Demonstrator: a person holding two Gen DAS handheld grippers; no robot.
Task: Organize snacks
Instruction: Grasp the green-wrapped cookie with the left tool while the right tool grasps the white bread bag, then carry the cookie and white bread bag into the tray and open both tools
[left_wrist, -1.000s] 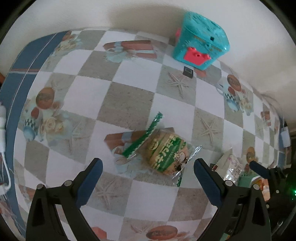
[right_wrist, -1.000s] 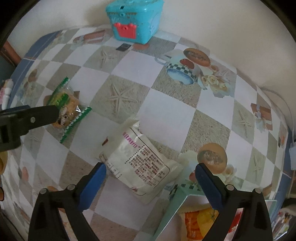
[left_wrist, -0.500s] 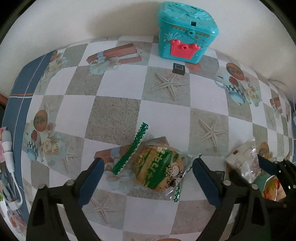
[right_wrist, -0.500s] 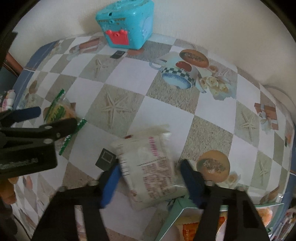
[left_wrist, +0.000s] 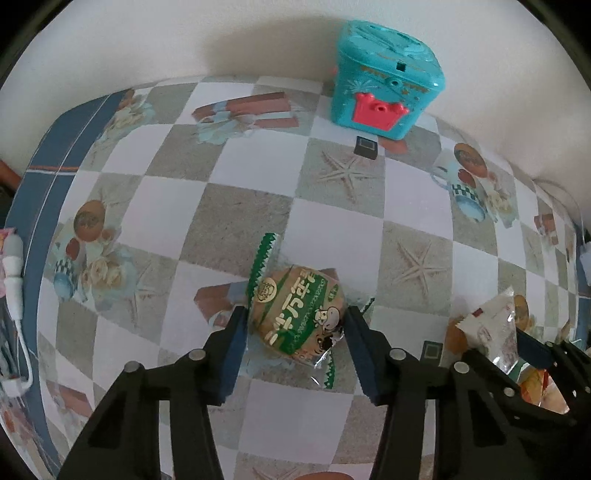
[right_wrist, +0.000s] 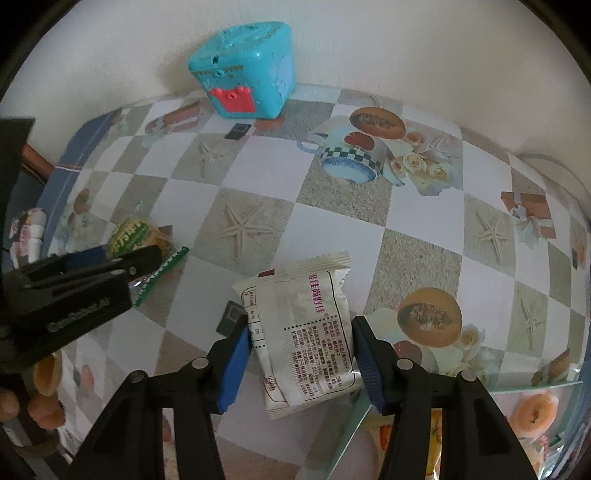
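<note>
Both grippers clamped on snack packets above the checkered tablecloth (left_wrist: 236, 229)

Left gripper (left_wrist: 295, 332) pinched on the green-wrapped round cake (left_wrist: 297, 312), blue pads touching both sides; right gripper (right_wrist: 301, 350) squeezed narrow on the white printed pouch (right_wrist: 306, 332), held off the cloth. Behind, against the white wall, a teal toy box (right_wrist: 245, 85) with a red clasp

Both views evenly lit, soft diffuse daylight, no harsh glare. Teal toy box (left_wrist: 384, 101) casts soft shadow leftward on far wall (left_wrist: 184, 37); same in right view (right_wrist: 243, 85). Strong fisheye bending: checkered counter (left_wrist: 229, 218) curves toward edges, black vignette in corners. Centre sharp, print on white snack packet (right_wrist: 306, 332) legible; periphery softer. Faint sheen on cookie wrapper (left_wrist: 299, 317).
</note>
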